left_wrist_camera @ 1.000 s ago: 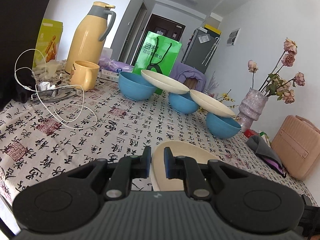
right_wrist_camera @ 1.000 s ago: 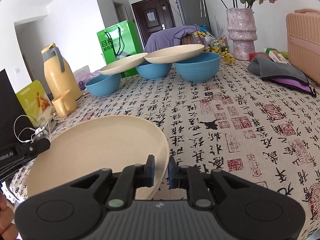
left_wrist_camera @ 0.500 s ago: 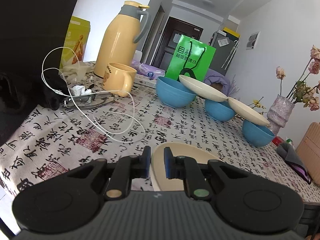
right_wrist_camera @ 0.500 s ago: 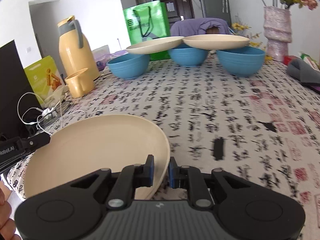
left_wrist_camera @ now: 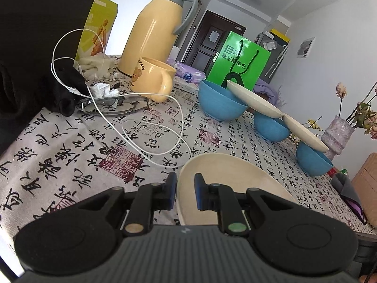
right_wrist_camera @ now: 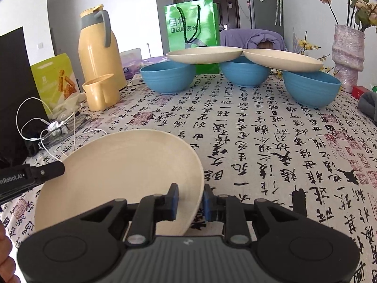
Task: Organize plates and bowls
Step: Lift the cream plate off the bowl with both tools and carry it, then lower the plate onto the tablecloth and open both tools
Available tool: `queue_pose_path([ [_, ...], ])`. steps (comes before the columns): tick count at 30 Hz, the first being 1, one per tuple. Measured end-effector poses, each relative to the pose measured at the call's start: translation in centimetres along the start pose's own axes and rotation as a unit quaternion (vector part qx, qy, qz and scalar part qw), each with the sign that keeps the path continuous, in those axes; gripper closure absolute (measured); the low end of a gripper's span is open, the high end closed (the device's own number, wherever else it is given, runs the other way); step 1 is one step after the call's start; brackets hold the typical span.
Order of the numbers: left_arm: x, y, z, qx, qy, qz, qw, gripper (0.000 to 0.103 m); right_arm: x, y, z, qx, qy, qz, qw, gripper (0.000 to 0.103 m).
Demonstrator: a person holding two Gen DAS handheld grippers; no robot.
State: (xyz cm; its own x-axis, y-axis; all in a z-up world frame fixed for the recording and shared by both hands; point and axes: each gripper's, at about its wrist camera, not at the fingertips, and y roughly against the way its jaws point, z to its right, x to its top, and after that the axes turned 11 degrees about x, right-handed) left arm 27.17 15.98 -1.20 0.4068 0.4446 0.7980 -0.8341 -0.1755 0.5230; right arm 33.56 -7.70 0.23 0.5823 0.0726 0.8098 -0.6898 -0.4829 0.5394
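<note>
Left wrist view: the counter (left_wrist_camera: pixel 70 155) carries a cloth printed with black calligraphy. At upper left lies a white cable (left_wrist_camera: pixel 141 146), then a tall yellow thermos jug (left_wrist_camera: pixel 153 28) and a yellow mug (left_wrist_camera: pixel 150 80). At centre right stand three blue bowls (left_wrist_camera: pixel 219 103), with two cream plates (left_wrist_camera: pixel 254 101) bridging their rims.

At bottom centre, the left gripper (left_wrist_camera: pixel 185 192) straddles the rim of a large round cream plate (left_wrist_camera: pixel 231 179). Its fingers are opening, with a visible gap at the rim.

Right wrist view: the same plate (right_wrist_camera: pixel 122 172) fills the lower left of the frame, tilted over the counter. The left gripper's black finger (right_wrist_camera: pixel 35 174) meets its left edge. The right gripper (right_wrist_camera: pixel 190 199) straddles the plate's right rim; its fingers are opening and stand clear of the rim.
</note>
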Motion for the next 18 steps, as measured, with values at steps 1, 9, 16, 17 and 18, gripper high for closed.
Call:
queue_pose_path([
  [1, -0.1, 0.0, 0.0, -0.002, -0.002, -0.001, 1.0, 0.085, 0.0, 0.0, 0.1, 0.004, -0.003, -0.001, 1.0, 0.075],
  [9, -0.8, 3.8, 1.7, -0.001, -0.082, 0.062, 0.9947, 0.031, -0.3, 2.0, 0.1, 0.008, -0.002, 0.03, 1.0, 0.032],
  [16, -3.2, 9.2, 4.1, -0.016, -0.154, 0.128, 0.9795, 0.001, -2.2, 7.2, -0.7, -0.014, 0.049, 0.093, 0.994, 0.017],
  [17, -3.8, 10.0, 4.6, -0.02, -0.165, 0.134, 0.977, 0.0, -2.7, 8.3, -0.7, -0.022, 0.061, 0.106, 0.992, 0.016],
  [18, -4.3, 10.8, 5.0, -0.022, -0.174, 0.139, 0.9747, 0.0, -3.2, 9.2, -0.7, -0.028, 0.072, 0.116, 0.99, 0.01],
])
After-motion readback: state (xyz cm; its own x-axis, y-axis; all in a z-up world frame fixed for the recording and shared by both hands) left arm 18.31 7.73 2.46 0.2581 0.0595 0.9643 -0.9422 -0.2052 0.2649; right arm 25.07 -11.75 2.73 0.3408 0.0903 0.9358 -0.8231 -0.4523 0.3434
